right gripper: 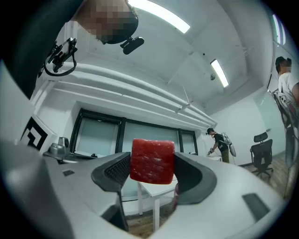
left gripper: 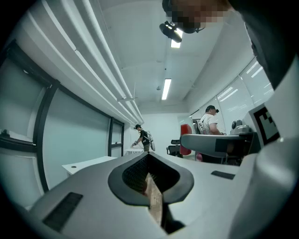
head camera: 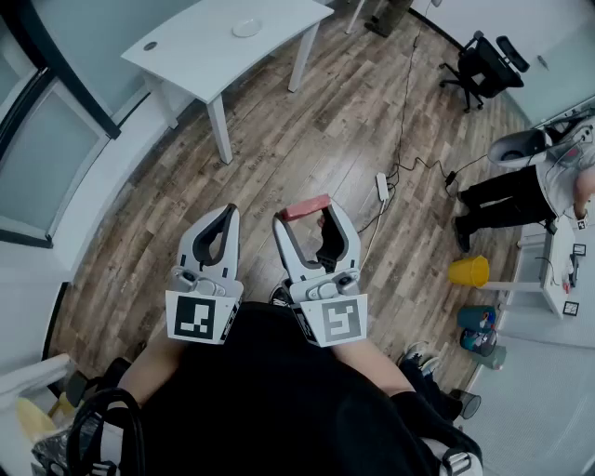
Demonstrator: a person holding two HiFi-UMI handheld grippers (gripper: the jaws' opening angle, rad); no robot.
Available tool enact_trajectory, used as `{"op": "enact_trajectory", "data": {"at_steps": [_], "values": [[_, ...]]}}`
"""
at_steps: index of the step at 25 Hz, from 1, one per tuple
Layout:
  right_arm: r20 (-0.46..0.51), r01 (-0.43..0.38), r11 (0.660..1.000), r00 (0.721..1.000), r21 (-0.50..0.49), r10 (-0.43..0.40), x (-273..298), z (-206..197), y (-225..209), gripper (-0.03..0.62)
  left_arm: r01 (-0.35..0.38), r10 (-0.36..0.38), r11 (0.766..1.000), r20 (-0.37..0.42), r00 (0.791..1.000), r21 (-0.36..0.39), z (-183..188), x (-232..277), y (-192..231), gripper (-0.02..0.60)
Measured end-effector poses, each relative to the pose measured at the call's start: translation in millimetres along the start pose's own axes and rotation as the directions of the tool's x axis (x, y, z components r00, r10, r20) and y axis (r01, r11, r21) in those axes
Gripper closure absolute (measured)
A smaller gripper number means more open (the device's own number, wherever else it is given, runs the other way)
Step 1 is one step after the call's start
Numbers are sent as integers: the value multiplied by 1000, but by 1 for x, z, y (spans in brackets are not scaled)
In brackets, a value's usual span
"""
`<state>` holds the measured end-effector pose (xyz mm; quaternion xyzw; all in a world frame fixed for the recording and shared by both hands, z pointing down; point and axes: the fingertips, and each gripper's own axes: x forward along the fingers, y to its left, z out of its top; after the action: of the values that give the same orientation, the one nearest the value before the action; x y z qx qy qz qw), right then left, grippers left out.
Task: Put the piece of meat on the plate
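A red, block-shaped piece of meat (head camera: 306,208) sits between the tips of my right gripper (head camera: 308,217), which is shut on it and held over the wood floor. In the right gripper view the meat (right gripper: 152,161) fills the gap between the dark pads (right gripper: 117,172) of the right gripper (right gripper: 152,172). My left gripper (head camera: 224,219) hangs beside it to the left, shut with nothing held; in the left gripper view the left gripper (left gripper: 152,186) shows its jaws meeting. A white plate (head camera: 246,28) lies on the white table (head camera: 200,56) far ahead.
A black office chair (head camera: 483,63) stands at the far right. A person (head camera: 521,191) stands by a bench at the right edge, near a yellow bucket (head camera: 469,271). A power strip (head camera: 381,186) with its cable lies on the floor ahead.
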<state>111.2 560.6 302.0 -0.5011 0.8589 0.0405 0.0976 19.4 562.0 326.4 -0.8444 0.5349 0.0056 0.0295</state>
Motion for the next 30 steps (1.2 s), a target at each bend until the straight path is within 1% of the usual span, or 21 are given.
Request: {"op": "enact_trajectory", "data": {"at_steps": [3,6,11,18,20,23,27,30], "values": [[-6,-1,1000,1000,2,1,1,-3,-2,304,1,-1,1000,-12,1000,-12,-3,2,-1,592],[-2,-12,1000,1000,-1,12,3,-5,-2,304,4,-4,1000,-5,1000,-8,-3,5,0,592],[-12,-15,1000,1000,1,15,6,-5,2,304,4,-5,1000,-31,1000,-22,-6,4,2,592],[-17,-38,999,999,27,38,20,-18,14,304,-6,6,1000,-31,1000,-7,-8,0,32,592],[-13,-33,999,999,32,33,26,-20,20,304,-5,4,1000,-24,1000,-11,-9,-2,41,592],[-14,-18,1000,1000,14,18,36,-23,28,304,8,-9,1000,-26,1000,-15,-12,-3,51,592],[-19,17,1000,1000,-7,-17,43,-29,36,304,33,-33,999,-27,999,-16,-17,-4,64,592],[-35,47,999,998,-12,-47,46,-36,34,304,42,-42,999,-39,998,-14,-24,0,70,592]]}}
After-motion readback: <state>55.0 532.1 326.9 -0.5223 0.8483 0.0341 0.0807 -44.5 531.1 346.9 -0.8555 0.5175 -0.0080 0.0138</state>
